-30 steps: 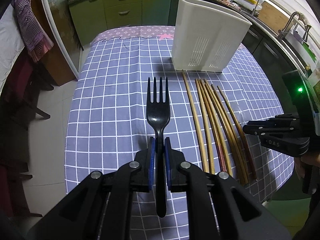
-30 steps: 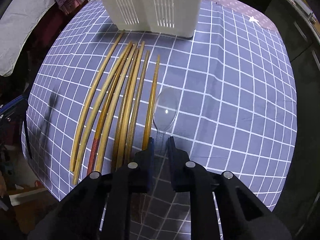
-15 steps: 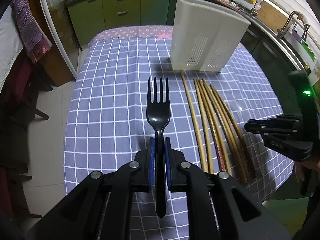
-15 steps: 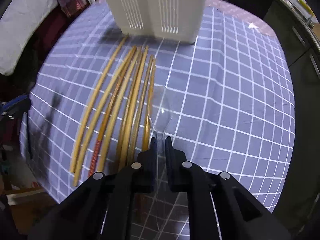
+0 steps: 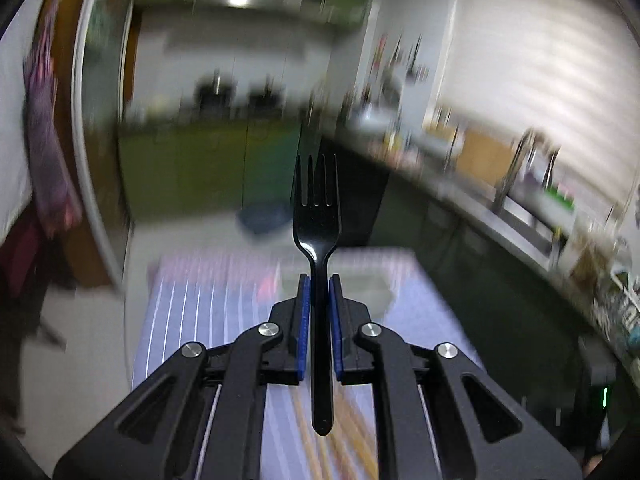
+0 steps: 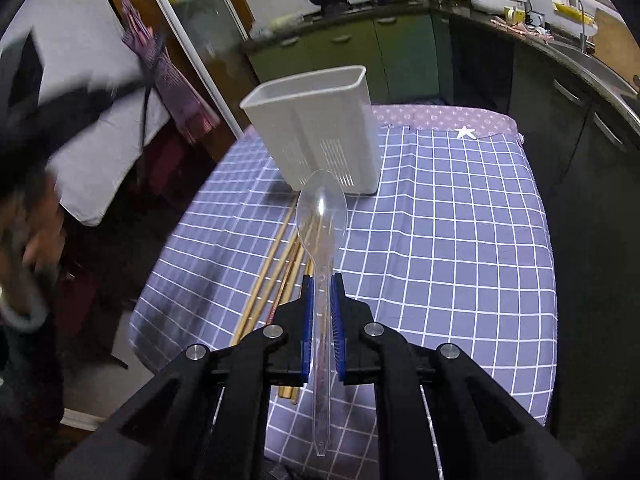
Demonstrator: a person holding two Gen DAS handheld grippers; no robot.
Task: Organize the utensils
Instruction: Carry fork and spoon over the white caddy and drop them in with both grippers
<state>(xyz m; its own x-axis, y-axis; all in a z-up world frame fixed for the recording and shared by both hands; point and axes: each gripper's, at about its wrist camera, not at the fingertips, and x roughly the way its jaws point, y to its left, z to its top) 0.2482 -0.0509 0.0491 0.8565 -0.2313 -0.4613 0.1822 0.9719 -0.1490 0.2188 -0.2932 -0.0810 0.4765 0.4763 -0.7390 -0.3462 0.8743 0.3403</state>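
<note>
A black plastic fork (image 5: 317,216) stands tines-up between the blue pads of my left gripper (image 5: 319,280), which is shut on its handle; that view is blurred and points above the table. My right gripper (image 6: 322,280) is shut on the handle of a clear plastic spoon (image 6: 321,208), held above the checked tablecloth (image 6: 448,240). Behind the spoon stands the white slotted utensil holder (image 6: 320,132), upright. Several wooden chopsticks (image 6: 276,264) lie side by side on the cloth below and left of the spoon.
Kitchen counters with green cabinets (image 6: 352,48) run behind and to the right of the table. A sink and tap (image 6: 592,52) sit at the right. A person's hand (image 6: 32,248) shows blurred at the left edge, beside a glass door (image 6: 192,32).
Both grippers have risen and tilted upward, carrying the fork and the spoon off the table. The spoon, lying on the cloth a second ago, is now gripped and lifted.
</note>
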